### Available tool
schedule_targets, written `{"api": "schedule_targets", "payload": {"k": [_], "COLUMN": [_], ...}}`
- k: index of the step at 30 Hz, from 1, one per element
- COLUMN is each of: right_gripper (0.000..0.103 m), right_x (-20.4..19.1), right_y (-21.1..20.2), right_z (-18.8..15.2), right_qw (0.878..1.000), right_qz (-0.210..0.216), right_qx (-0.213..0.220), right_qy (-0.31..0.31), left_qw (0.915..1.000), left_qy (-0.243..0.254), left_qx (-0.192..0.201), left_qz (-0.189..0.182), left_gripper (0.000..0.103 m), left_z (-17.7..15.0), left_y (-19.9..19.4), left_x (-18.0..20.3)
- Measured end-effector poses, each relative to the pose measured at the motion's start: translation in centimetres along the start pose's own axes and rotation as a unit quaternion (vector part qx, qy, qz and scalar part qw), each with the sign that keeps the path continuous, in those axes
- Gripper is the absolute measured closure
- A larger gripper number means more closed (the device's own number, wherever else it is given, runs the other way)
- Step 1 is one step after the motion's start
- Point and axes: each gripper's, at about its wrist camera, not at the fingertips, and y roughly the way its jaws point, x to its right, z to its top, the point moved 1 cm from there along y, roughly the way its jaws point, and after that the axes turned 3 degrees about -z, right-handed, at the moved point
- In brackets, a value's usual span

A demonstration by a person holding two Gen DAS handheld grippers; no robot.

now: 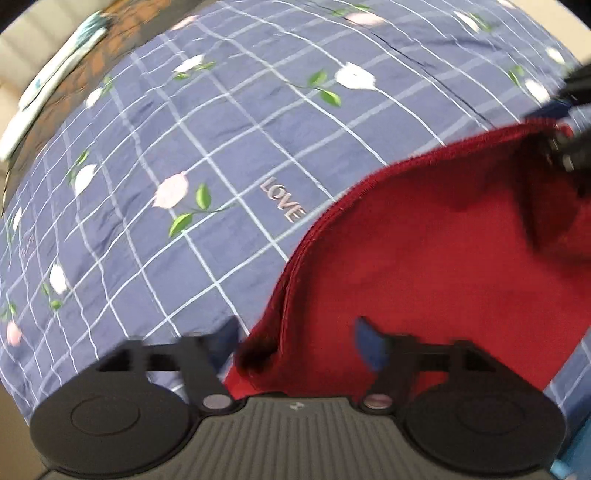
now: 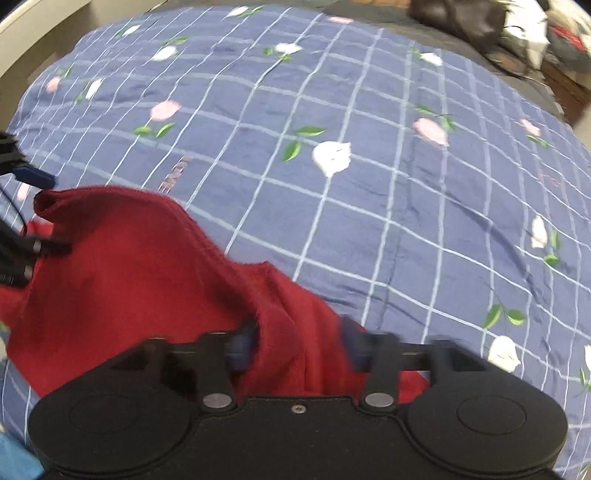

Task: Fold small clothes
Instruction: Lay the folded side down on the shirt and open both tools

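A red fleece garment (image 1: 436,258) lies on the blue checked bedspread (image 1: 207,140), its ribbed edge arcing between the two grippers. My left gripper (image 1: 297,343) stands open over one corner, with flat cloth between its blue pads; in the right wrist view it shows at the left edge (image 2: 40,210). My right gripper (image 2: 299,347) is shut on a bunched fold of the red garment (image 2: 122,266) that fills the gap between its pads. It also appears at the top right of the left wrist view (image 1: 556,129), at the garment's far corner.
The bedspread (image 2: 388,184) with flowers and white grid lines stretches out ahead of both grippers. A dark heap of things (image 2: 480,22) sits at its far right edge. A pale striped cloth (image 1: 55,74) lies beside the bed at the far left.
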Motion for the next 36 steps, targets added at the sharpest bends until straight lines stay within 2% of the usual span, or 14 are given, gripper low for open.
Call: {"api": "schedule_targets", "payload": {"k": [1, 3, 7, 10, 15, 19, 22, 25, 29, 32, 33, 34, 35, 36], "right_gripper": [0.019, 0.005, 0.001, 0.001, 0.001, 0.001, 0.001, 0.001, 0.001, 0.001, 0.001, 0.001, 0.001, 0.001], "right_x": [0.2, 0.6, 1.1, -0.4, -3.3, -3.1, -0.7, 2.9, 6.2, 6.9, 7.7, 8.3, 9.2, 10.1], "right_y": [-0.3, -1.2, -2.7, -2.2, 0.2, 1.8, 1.7, 0.6, -0.7, -1.2, -1.3, -1.6, -1.7, -1.8], "right_z": [-0.2, -0.9, -3.3, -6.1, -10.8, -12.7, -12.8, -12.3, -12.9, -13.5, -14.2, -14.7, -15.8, -17.0], "right_qw": [1.000, 0.998, 0.991, 0.994, 0.999, 0.994, 0.987, 0.973, 0.963, 0.959, 0.949, 0.934, 0.912, 0.883], "right_qz": [-0.006, -0.018, -0.038, -0.042, -0.043, -0.105, -0.147, -0.184, -0.165, -0.124, -0.091, -0.062, -0.037, -0.023], "right_qx": [0.011, 0.041, 0.084, 0.065, -0.003, -0.034, -0.027, -0.003, 0.021, 0.026, 0.024, 0.025, 0.029, 0.036], "right_qy": [0.011, 0.040, 0.095, 0.072, 0.013, 0.006, 0.062, 0.141, 0.212, 0.254, 0.302, 0.352, 0.408, 0.468], "left_qw": [0.9999, 0.9992, 0.9968, 0.9933, 0.9865, 0.9769, 0.9711, 0.9696, 0.9717, 0.9704, 0.9696, 0.9689, 0.9682, 0.9680], "left_qy": [-0.011, -0.030, -0.068, -0.103, -0.157, -0.209, -0.233, -0.239, -0.230, -0.235, -0.239, -0.242, -0.244, -0.245], "left_qx": [0.006, 0.014, 0.010, 0.009, -0.009, -0.030, -0.046, -0.052, -0.049, -0.045, -0.043, -0.042, -0.041, -0.039], "left_qz": [0.008, 0.021, 0.041, 0.052, 0.046, 0.035, 0.019, 0.015, 0.025, 0.032, 0.034, 0.035, 0.037, 0.038], "left_gripper": [0.010, 0.006, 0.005, 0.005, 0.005, 0.003, 0.003, 0.003, 0.002, 0.002, 0.002, 0.002, 0.002, 0.002], "left_z": [-0.2, -0.7, -2.3, -4.1, -7.5, -10.2, -12.1, -13.3, -14.4, -14.7, -14.7, -14.8, -14.8, -14.8], "left_y": [-0.1, -0.3, -0.7, -1.1, -1.8, -2.5, -3.1, -4.0, -5.1, -6.1, -6.4, -6.6, -6.9, -7.2], "left_x": [-0.2, -0.4, -0.6, -0.5, 0.7, 2.0, 3.0, 3.8, 4.7, 4.7, 4.8, 4.8, 4.9, 5.0]}}
